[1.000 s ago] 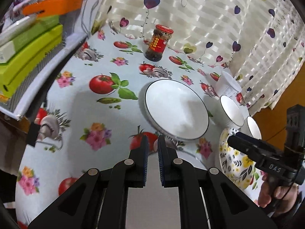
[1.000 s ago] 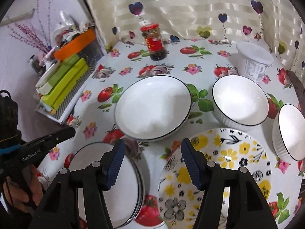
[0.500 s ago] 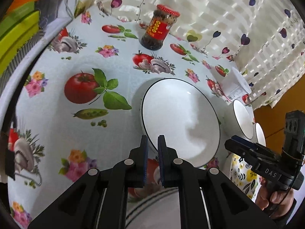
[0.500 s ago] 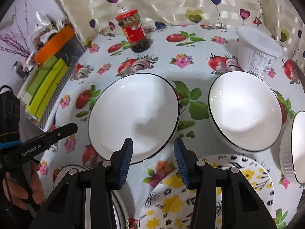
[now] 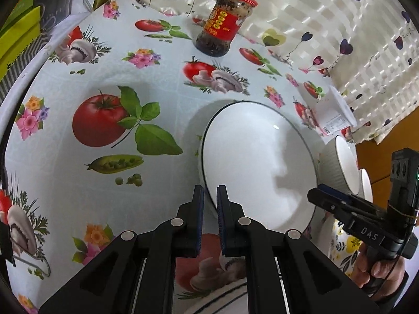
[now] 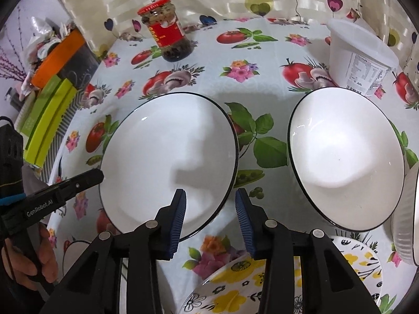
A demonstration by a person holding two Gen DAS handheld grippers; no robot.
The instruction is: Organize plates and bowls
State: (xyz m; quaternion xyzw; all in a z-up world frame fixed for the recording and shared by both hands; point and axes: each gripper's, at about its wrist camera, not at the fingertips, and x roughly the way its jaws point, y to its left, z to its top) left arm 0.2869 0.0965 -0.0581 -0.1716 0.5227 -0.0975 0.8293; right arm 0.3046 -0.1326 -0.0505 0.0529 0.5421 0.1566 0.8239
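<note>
A large white bowl with a black rim (image 6: 167, 151) (image 5: 259, 162) sits mid-table. My left gripper (image 5: 210, 198) (image 6: 98, 175) is shut, and its narrow gap lines up with the bowl's left rim. I cannot tell whether it touches the rim. My right gripper (image 6: 210, 209) (image 5: 318, 195) straddles the near right rim, one finger over the inside and one outside. Its jaws are closing and the pads stand clear of the rim. A second white bowl (image 6: 345, 162) sits to the right, with a ribbed one (image 6: 408, 209) at the edge. A yellow-flowered plate (image 6: 361, 261) lies in front.
A red-lidded jar (image 6: 167, 34) and a white tub (image 6: 361, 62) stand at the back by the heart-print curtain. Green and orange boxes (image 6: 49, 110) line the left side. A stack of white black-rimmed plates (image 5: 230, 295) lies under the left gripper. A hand holds each gripper.
Both grippers have come forward and down from over the plates to the large white bowl. The right jaws have narrowed around its rim. The left jaws stayed shut.
</note>
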